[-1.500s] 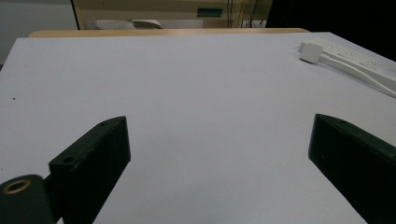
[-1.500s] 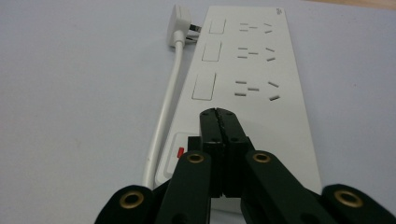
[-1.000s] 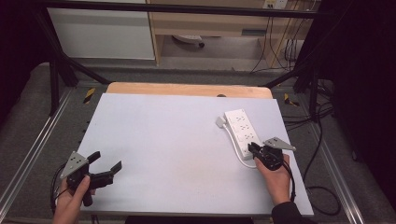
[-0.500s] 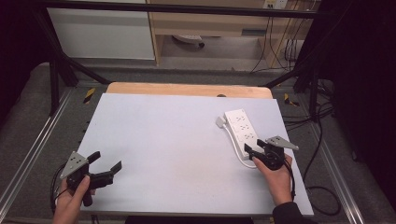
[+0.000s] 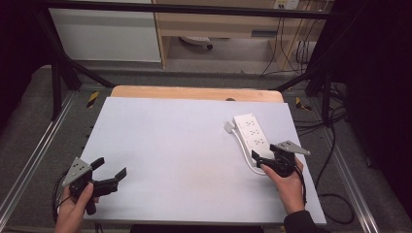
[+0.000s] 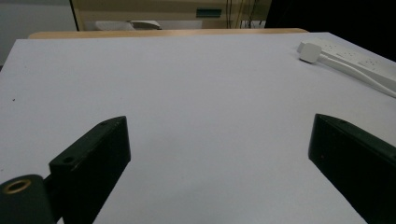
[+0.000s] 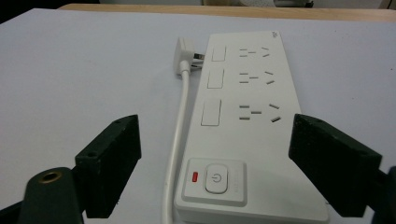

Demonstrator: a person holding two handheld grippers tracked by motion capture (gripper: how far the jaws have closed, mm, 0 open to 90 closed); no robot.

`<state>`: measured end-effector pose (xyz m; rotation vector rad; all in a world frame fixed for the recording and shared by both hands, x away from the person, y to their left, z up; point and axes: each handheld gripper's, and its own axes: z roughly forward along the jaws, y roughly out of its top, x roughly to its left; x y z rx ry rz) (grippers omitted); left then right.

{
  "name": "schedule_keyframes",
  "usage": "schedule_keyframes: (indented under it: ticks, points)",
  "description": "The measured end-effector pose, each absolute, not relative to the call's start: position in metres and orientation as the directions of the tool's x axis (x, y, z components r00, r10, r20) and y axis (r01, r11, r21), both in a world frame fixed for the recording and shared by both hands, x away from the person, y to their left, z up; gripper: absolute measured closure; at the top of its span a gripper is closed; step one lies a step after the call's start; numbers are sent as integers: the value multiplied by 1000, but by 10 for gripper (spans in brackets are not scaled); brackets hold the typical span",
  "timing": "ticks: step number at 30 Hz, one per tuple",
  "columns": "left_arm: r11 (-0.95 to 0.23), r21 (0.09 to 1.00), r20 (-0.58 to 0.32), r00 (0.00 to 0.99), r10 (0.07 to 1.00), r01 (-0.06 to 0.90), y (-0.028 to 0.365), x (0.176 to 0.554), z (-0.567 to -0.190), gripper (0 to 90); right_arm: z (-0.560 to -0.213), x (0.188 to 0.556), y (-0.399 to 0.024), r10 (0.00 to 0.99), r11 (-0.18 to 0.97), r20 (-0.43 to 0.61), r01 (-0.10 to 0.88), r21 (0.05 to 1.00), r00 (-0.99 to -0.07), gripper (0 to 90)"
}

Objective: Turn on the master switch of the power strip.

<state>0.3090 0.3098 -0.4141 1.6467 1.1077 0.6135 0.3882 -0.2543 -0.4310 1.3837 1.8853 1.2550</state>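
**A:** So what does the overhead shot give you that the gripper cams don't?

**B:** Mostly the layout. From the high view the bench (image 5: 184, 145) has a pale sheet over it, with a strip of wood showing at 12 o'clock. The left gripper (image 5: 111, 167) sits down at about 7 o'clock in the person's left hand (image 5: 73, 211), jaws apart, nothing between them. The right gripper (image 5: 256, 158) is at about 4 o'clock in the right hand (image 5: 287, 187), right at the near end of the power strip (image 5: 251, 132).

**A:** And up close?

**B:** The right gripper view is where the detail is. White power strip (image 7: 252, 121), three rows of sockets, each with a blank rectangular panel beside it, and a power button (image 7: 215, 178) at the near end next to a small red indicator (image 7: 194, 177). Its white cable (image 7: 180, 135) runs along one side up to a white plug (image 7: 182, 55) lying by the far end, prongs toward the strip. The jaws are wide apart, one on each side of the strip's near end; can't tell if they touch it.

**A:** Left gripper view?

**B:** Bare sheet between its open jaws, with the strip and plug (image 6: 309, 51) well off at about 2 o'clock.
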Motion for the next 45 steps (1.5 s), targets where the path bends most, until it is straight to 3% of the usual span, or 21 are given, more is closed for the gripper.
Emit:
schedule_keyframes:
  ticks: [9,45]
  points:
    - [-63,928,-116,448,886,367,310,309,-414,57,-428,388,-253,925,65,120,465,883,-359,42]
    - [-62,929,-116,447,887,364,312,308,-414,50,-397,355,-274,911,93,59,343,935,-407,17]
